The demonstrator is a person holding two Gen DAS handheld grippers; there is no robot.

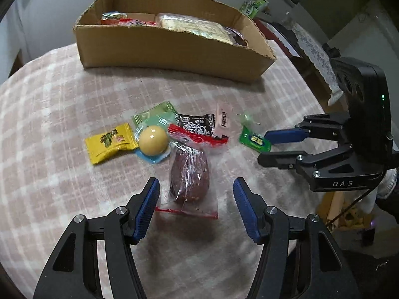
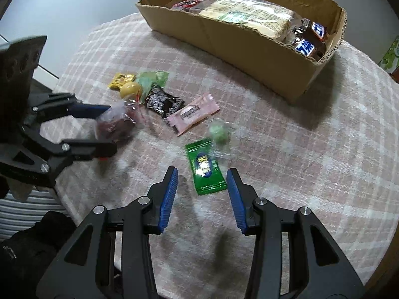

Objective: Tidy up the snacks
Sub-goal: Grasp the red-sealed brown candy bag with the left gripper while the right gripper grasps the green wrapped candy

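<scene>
Right wrist: green packet (image 2: 206, 170) between parted tongs (image 2: 202, 189).

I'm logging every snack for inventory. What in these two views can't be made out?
- Cardboard box contents: in the left wrist view the near wall hides most; in the right wrist view the big bread pack covers what lies beneath.
- Pale green candy: motion-blurred in both views.
- Green packet behind the box: too small, blurred.
- Wrapper print: unreadable.
</scene>
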